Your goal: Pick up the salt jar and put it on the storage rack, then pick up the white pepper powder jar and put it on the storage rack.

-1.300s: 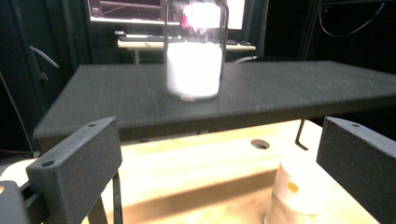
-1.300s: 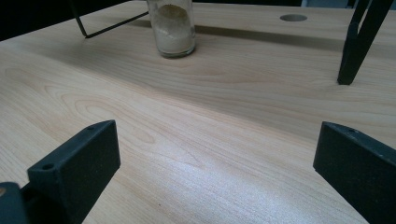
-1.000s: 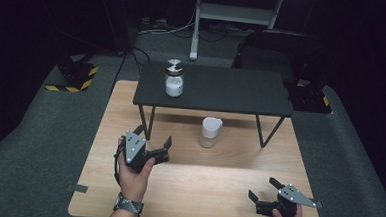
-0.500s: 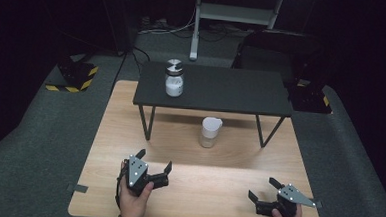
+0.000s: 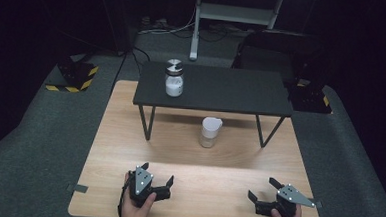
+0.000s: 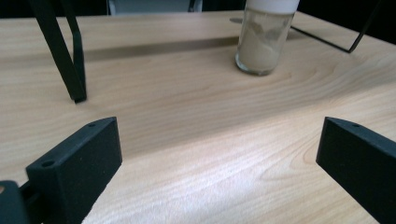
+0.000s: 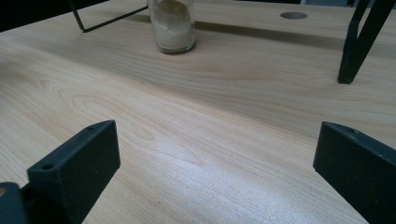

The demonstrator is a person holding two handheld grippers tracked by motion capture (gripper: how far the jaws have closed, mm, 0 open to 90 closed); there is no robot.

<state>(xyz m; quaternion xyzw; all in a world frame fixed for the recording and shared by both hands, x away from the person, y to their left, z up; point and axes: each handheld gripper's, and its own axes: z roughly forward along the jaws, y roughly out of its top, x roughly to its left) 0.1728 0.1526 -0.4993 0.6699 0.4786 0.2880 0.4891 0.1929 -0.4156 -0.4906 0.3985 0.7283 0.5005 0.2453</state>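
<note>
— Nearest us, both hands sit low at the front edge of the counter [image 5: 196, 199]; the left tool [image 5: 156, 175] has its jaws spread wide with nothing between them, and the right tool [image 5: 262, 189] is spread just as wide, also with nothing in it.

— So nothing is held; what are they after?

— My guess is the small glass jar [image 5: 209, 133] with pale powder in it; it stands upright on the wood, under the black shelf [image 5: 217, 92], roughly midway between that shelf's legs, and well apart from both tools; the left gripper view looks toward it, the jar [image 6: 265, 39] off to its upper right, and the right gripper view has the jar [image 7: 173, 25] ahead and to its left.

— Then which step is this?

— I would call it the very start of a reach; neither tool is near anything, and no grasp has begun.

— And the next move?

— One tool would need to travel forward over bare wood, stay low enough to pass beneath the shelf, and bring its jaws to either side of the glass before closing; the shelf leg [image 6: 70, 56] stands near that path on the left, so I would steer clear of it.

— Anything farther back?

— A second jar with a metal lid [image 5: 174, 78] stands on top of the shelf, near its left end; beyond that, dark floor.
</note>
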